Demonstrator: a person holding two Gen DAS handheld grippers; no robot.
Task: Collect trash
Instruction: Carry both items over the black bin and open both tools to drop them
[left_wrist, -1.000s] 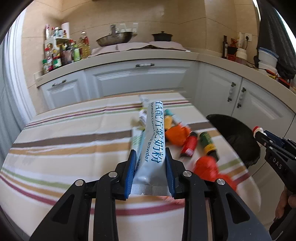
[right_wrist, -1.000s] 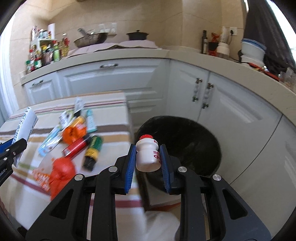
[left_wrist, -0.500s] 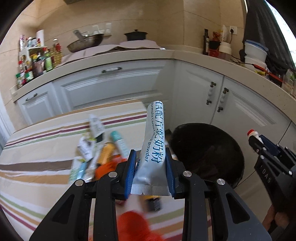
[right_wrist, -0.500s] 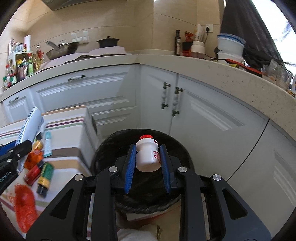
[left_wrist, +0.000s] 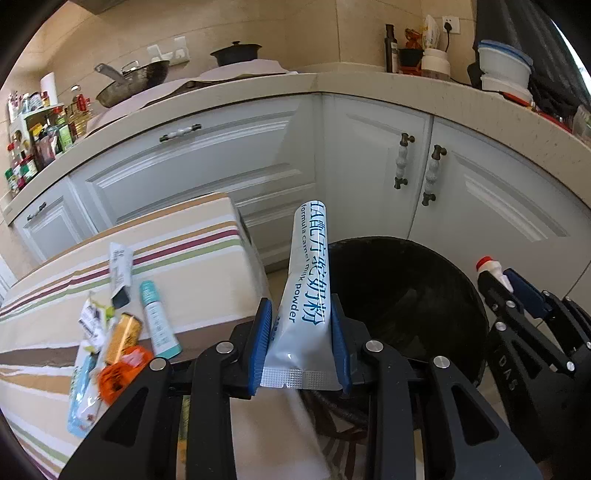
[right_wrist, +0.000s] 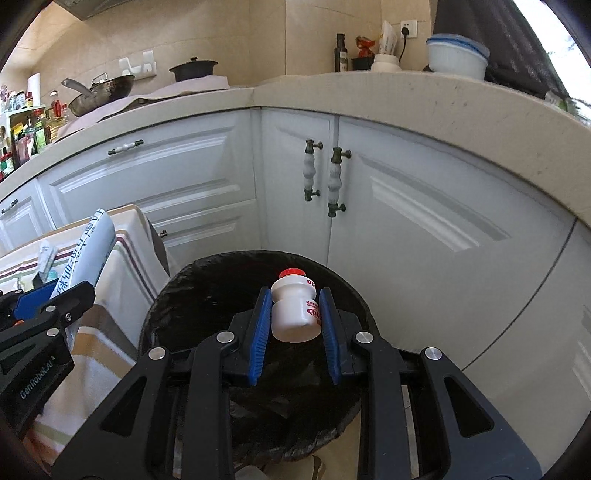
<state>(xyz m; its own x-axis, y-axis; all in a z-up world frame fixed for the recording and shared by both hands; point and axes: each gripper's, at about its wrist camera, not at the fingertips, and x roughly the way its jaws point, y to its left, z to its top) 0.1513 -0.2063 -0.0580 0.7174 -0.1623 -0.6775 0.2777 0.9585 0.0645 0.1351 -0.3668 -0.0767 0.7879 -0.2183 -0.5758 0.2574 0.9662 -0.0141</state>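
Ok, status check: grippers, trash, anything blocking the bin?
Left gripper shut on milk powder sachet. Right gripper shut on small white bottle, over the black bin. Nothing blocking the bin's mouth.

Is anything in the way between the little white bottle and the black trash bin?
Nothing visible. The right gripper holds the little white bottle over the trash bin, whose black-lined mouth is open below it. The left gripper, holding the milk powder sachet, stays off to the side.

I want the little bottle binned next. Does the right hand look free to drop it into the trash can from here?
Probably yes: the right tongs hold the bottle over the open trash can, with nothing between them.
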